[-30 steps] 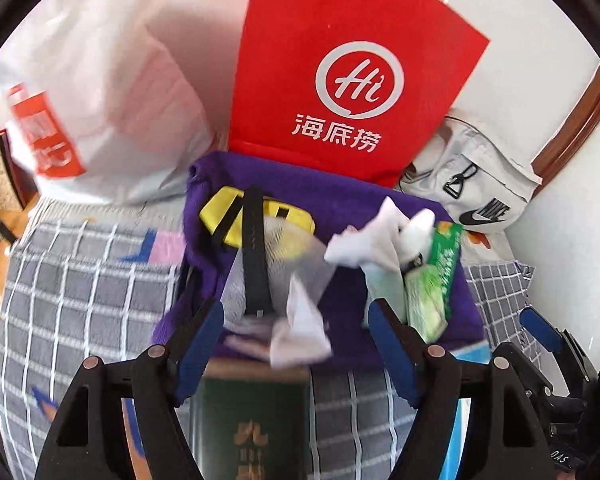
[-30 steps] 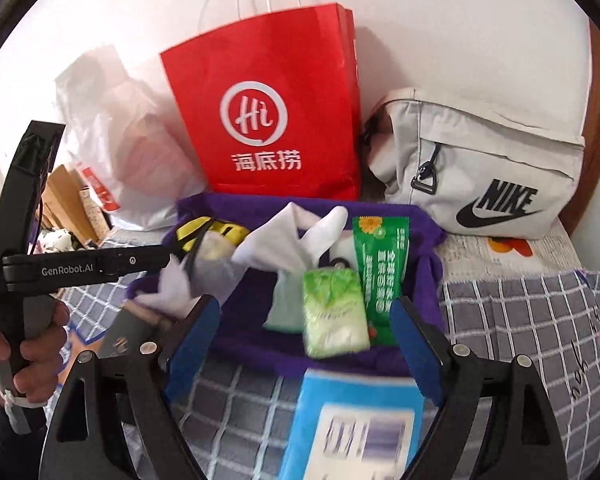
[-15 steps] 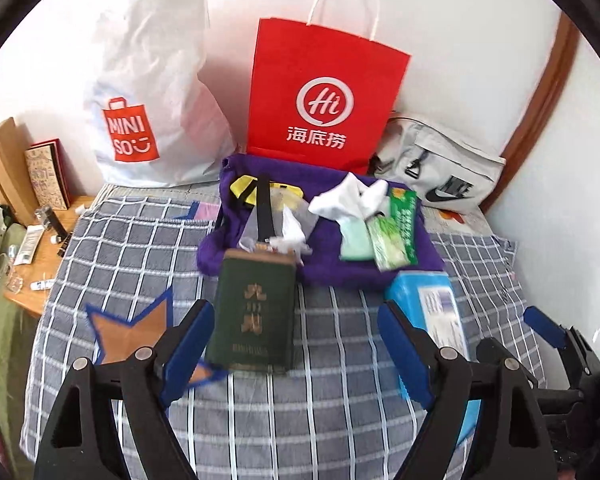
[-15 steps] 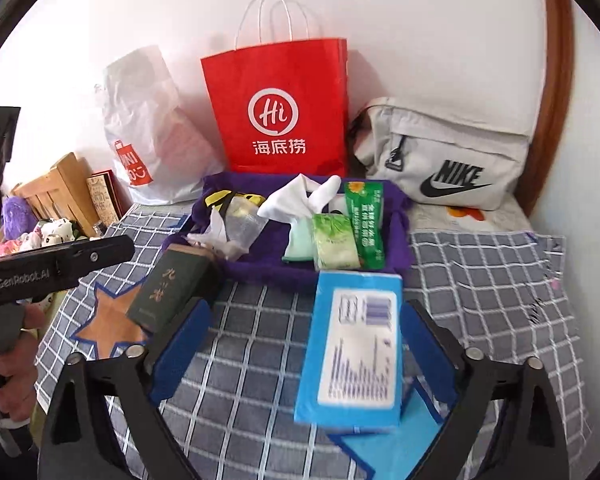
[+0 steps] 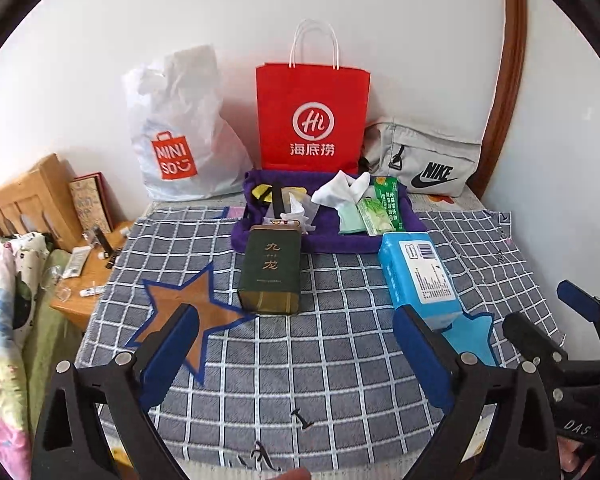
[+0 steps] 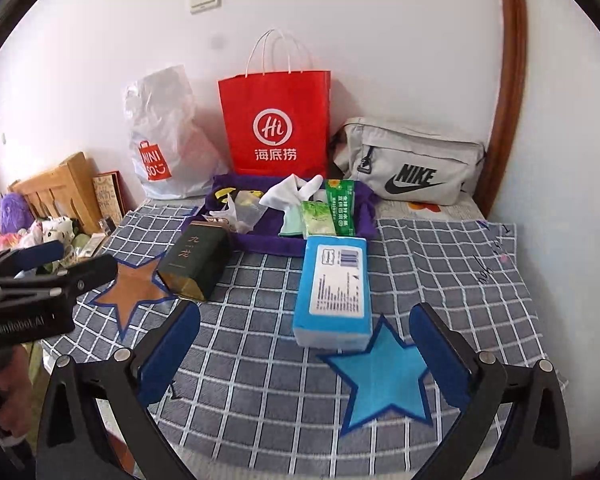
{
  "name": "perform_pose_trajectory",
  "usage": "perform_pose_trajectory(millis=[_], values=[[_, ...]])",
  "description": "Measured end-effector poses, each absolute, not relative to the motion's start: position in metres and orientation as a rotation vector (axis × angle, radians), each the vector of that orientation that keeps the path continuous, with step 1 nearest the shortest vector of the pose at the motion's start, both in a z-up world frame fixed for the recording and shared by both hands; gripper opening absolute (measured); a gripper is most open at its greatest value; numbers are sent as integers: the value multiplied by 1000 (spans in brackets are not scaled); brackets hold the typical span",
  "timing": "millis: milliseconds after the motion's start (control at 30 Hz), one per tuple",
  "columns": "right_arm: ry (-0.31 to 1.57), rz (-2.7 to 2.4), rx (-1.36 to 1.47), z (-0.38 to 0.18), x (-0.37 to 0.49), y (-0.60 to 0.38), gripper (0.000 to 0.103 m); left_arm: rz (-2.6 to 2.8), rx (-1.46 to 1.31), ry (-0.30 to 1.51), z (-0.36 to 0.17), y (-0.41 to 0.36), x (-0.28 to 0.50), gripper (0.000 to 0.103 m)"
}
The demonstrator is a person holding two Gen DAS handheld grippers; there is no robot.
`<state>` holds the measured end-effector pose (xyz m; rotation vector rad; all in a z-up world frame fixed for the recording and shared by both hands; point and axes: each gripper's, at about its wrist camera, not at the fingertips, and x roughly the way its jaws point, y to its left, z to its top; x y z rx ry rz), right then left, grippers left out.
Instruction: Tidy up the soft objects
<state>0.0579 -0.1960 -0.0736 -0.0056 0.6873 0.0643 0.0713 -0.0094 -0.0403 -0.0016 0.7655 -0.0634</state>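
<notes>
A purple fabric tray [image 5: 340, 246] [image 6: 260, 242] at the back of the checked cloth holds white tissues [image 5: 342, 190] [image 6: 290, 192], green tissue packs [image 5: 376, 216] [image 6: 320, 220], a clear plastic bag and a yellow item. A dark green box [image 5: 270, 270] [image 6: 194, 260] lies in front of it on the left. A blue tissue pack [image 5: 418, 276] [image 6: 334, 290] lies on the right. My left gripper [image 5: 296, 354] is open and empty above the front of the cloth. My right gripper [image 6: 306, 346] is open and empty, just short of the blue pack.
A brown star [image 5: 184, 312] and a blue star [image 6: 382, 376] are marked on the cloth. A red paper bag [image 5: 312, 120], a white Miniso bag [image 5: 180, 136] and a grey Nike pouch [image 5: 424, 160] stand against the wall. A cluttered wooden bedside table [image 5: 80, 272] is left.
Both grippers have pulled back and up from the purple tray. The green box, blue pack and both stars have come into view. Both stay open and empty.
</notes>
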Motion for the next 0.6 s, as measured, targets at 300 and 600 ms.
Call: perform_pose_trajectory(millis=[300,600], values=[[666,7,24,-63,17,-211,103,-86,-8,749,-32,-12,37,98],[651,-2,23,-60,-5,-215,103,-92,-1,723,-25,-18,22,98]])
